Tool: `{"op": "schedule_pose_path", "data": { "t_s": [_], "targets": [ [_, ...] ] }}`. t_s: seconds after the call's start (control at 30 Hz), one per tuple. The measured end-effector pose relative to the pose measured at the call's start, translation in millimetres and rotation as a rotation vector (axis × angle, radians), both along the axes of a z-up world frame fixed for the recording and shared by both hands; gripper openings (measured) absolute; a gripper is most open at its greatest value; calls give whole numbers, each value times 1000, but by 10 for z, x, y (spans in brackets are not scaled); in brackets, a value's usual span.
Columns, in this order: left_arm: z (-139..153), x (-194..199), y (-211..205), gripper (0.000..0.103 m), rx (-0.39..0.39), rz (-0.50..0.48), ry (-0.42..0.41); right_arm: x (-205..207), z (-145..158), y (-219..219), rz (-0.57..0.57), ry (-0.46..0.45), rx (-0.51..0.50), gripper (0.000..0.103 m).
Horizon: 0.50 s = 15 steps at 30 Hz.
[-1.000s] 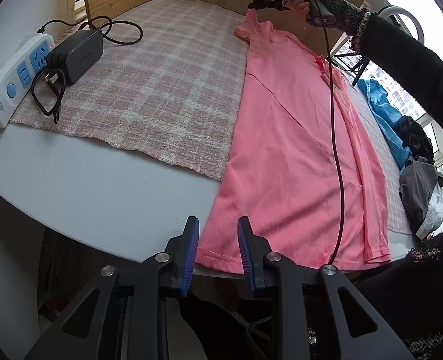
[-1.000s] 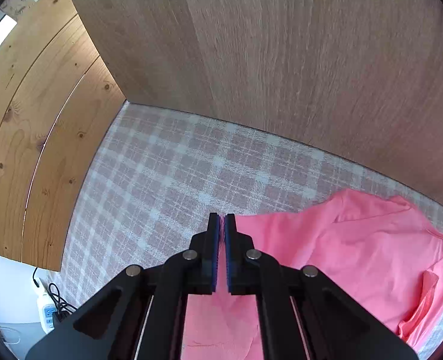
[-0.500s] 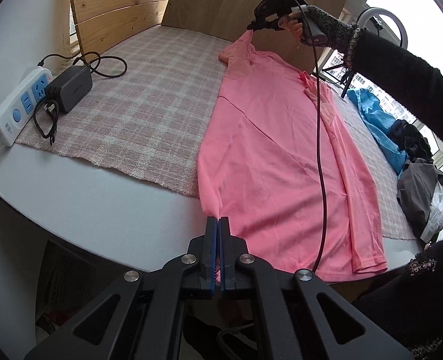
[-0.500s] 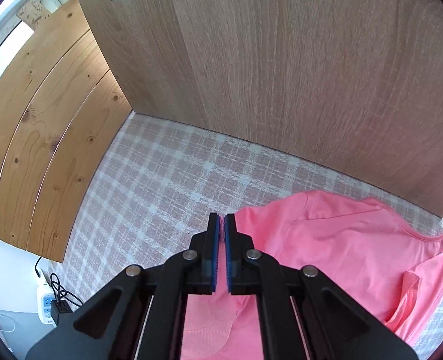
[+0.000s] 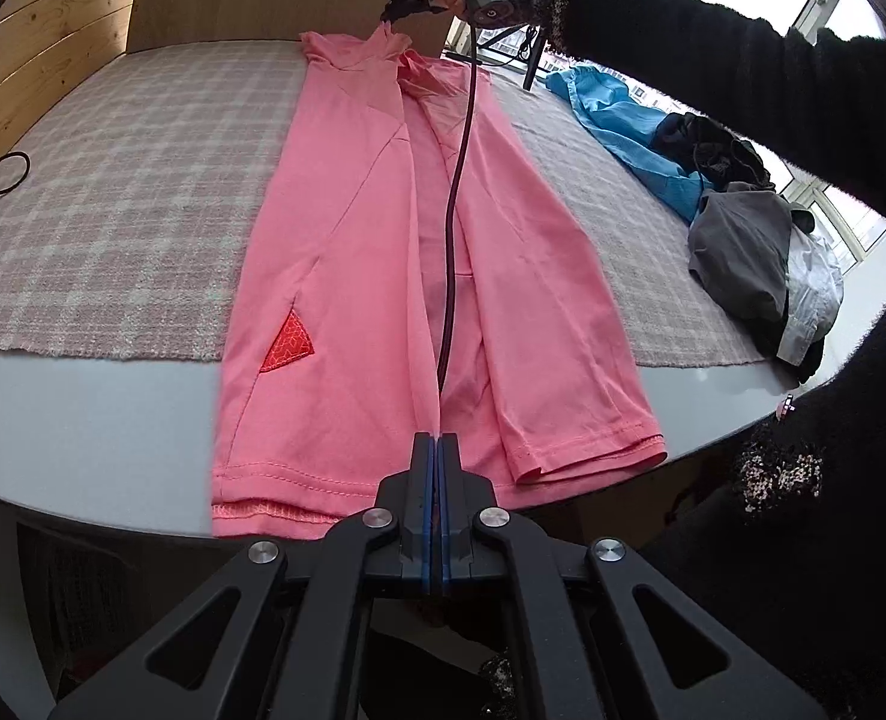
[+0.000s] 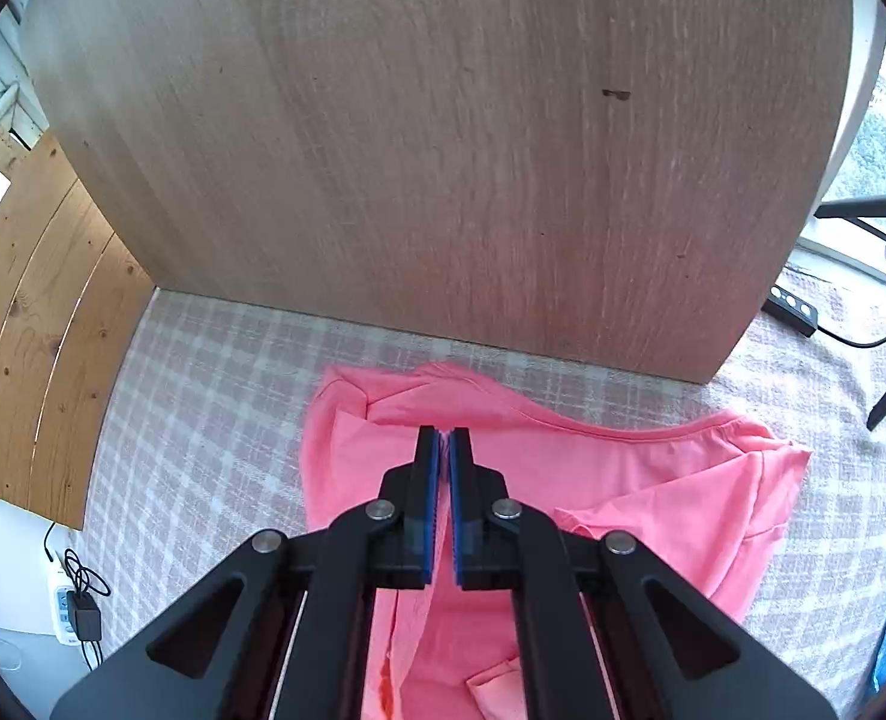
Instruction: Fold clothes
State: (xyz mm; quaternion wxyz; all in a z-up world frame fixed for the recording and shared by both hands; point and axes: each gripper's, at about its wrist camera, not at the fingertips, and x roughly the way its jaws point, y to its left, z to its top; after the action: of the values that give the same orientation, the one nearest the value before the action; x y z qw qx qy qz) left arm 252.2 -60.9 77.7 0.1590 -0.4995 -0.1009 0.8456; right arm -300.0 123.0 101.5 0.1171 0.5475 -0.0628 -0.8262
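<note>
We are keeping the pink shirt (image 5: 347, 252) stretched over the checked cloth (image 5: 113, 198). Our left gripper (image 5: 435, 441) is clamping its hem edge, and our right gripper (image 6: 444, 438) is clamping its shoulder edge near the wooden board (image 6: 443, 150).

I can read no words, brand names or numbers anywhere in my 2 views. The only mark I see is a red triangular patch (image 5: 287, 343) with a fine line pattern on the pink shirt (image 5: 347, 252), and it carries no lettering.
</note>
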Motion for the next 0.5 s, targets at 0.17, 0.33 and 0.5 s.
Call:
{"op": "schedule_pose_path", "data": {
  "t_s": [0.17,0.33,0.5],
  "targets": [
    [26,-47,73,1,43,-10,10,2,-119,86,-35,14,110,3],
    [15,-79,160,1,79,-26,11,-73,-88,173,-51,24,87,3],
    [-80,-129,233,1,80,-49,-39,-140,-163,173,-29,-8,92,4]
  ]
}}
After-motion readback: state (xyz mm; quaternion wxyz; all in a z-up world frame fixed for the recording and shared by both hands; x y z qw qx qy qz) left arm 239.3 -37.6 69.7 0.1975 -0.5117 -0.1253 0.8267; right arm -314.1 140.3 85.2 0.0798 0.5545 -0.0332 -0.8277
